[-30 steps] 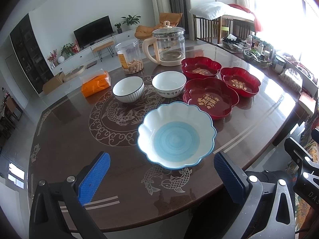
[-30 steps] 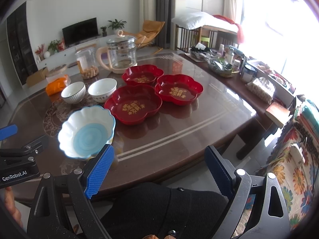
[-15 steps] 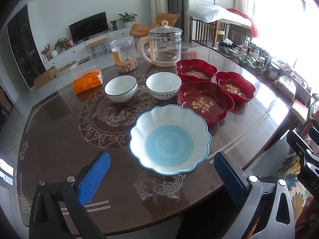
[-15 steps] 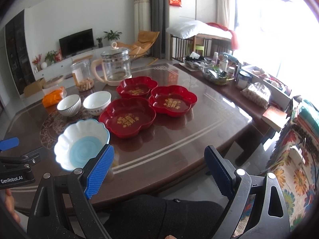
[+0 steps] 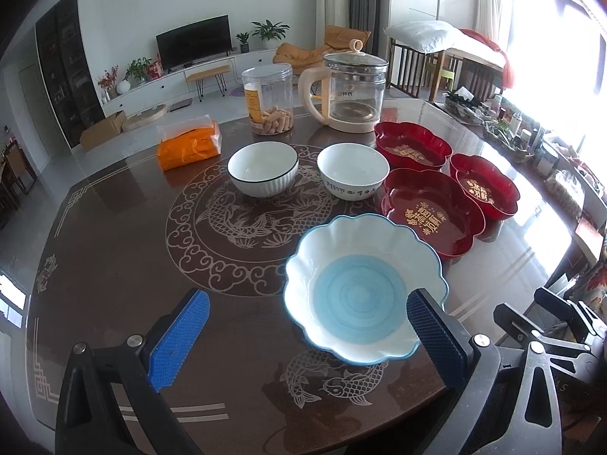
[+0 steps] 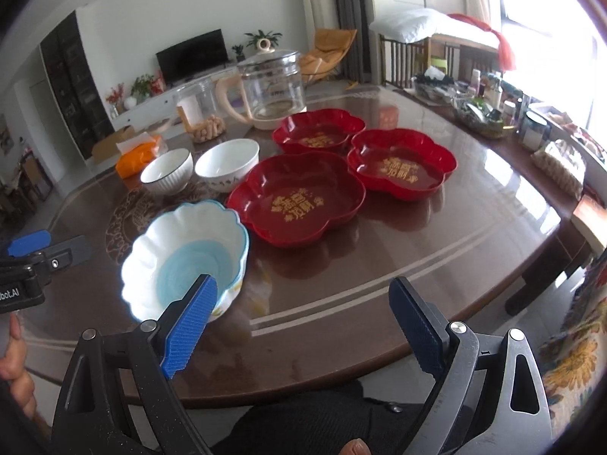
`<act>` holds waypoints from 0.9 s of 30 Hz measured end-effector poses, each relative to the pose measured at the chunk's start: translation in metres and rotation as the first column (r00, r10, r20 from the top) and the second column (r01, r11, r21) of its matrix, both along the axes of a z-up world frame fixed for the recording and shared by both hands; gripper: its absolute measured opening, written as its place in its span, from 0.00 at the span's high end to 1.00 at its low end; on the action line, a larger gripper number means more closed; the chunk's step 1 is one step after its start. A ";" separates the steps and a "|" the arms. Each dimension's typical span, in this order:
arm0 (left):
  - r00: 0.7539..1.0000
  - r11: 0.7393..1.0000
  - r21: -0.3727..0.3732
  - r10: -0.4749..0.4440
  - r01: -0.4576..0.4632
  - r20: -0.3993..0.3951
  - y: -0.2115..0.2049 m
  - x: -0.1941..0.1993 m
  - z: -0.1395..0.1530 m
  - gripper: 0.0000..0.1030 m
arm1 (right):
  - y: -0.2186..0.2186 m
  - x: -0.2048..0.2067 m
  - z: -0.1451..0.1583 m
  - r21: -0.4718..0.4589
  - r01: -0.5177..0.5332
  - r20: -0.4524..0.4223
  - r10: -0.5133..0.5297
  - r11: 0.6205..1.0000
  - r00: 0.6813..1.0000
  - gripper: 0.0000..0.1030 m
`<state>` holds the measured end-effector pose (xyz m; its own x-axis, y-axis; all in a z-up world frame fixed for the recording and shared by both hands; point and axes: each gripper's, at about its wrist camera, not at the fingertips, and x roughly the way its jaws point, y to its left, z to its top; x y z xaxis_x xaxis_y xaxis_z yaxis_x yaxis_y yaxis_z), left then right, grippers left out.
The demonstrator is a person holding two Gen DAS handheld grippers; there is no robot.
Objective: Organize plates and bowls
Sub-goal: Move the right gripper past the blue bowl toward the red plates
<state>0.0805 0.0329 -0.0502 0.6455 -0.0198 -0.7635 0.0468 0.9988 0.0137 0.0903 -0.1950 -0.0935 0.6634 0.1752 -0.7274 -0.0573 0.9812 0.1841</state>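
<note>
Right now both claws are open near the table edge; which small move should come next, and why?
Probably ease the left claw forward so its fingers straddle the near rim of the scalloped blue-and-white bowl. That bowl sits nearest, is empty, and nothing is held yet. The right claw hovers open beside it, over bare table, so it can wait.

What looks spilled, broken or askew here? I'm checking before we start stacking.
Nothing stands out. The blue scalloped bowl, two white bowls and three red plates all sit upright and empty on the table.
</note>
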 end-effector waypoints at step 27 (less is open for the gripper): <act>0.993 0.992 -0.035 0.120 -0.119 0.020 0.053 0.004 0.005 0.00 | 0.104 0.055 -0.066 0.039 -0.055 -0.200 0.062 0.998 0.978 0.07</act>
<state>0.0849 0.0864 -0.0452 0.6613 0.0329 -0.7494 -0.0727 0.9971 -0.0204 0.1457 -0.0913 -0.1593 0.4924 0.2358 -0.8378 -0.0731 0.9704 0.2302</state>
